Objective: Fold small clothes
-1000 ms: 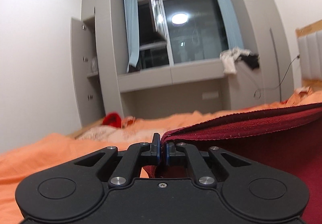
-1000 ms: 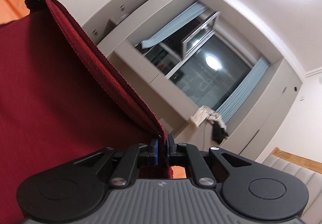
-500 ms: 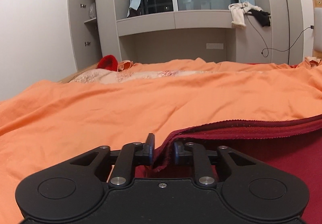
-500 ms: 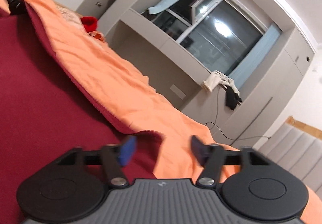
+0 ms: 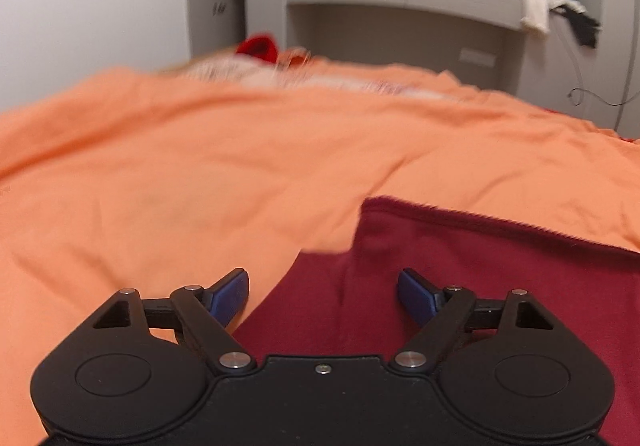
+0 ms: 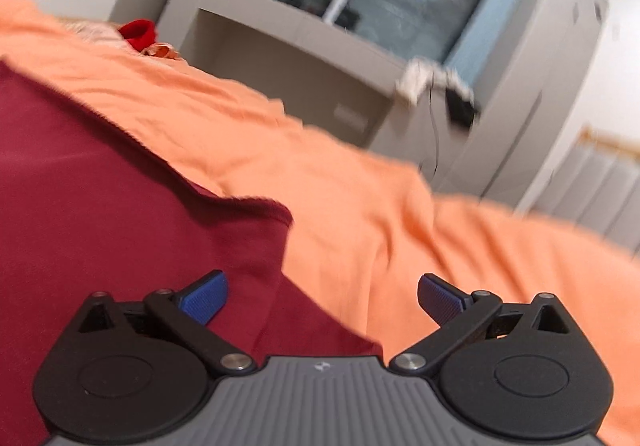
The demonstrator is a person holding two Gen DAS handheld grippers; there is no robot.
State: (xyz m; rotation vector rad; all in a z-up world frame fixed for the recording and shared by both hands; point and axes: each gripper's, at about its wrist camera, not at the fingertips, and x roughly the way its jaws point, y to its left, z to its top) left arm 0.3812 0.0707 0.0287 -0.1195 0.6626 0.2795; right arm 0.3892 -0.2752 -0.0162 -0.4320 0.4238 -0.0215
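Lying flat on the orange bedsheet, the dark red knit garment fills the lower right of the left view. Both the left gripper and the right gripper gape wide, holding nothing.

Count on inspection — one dark red garment is lying on one orange bedsheet. One bright red item is sitting at the far end of the bed. Two pieces of clothing — one pale, one black — are hanging off the window ledge. One window is showing.
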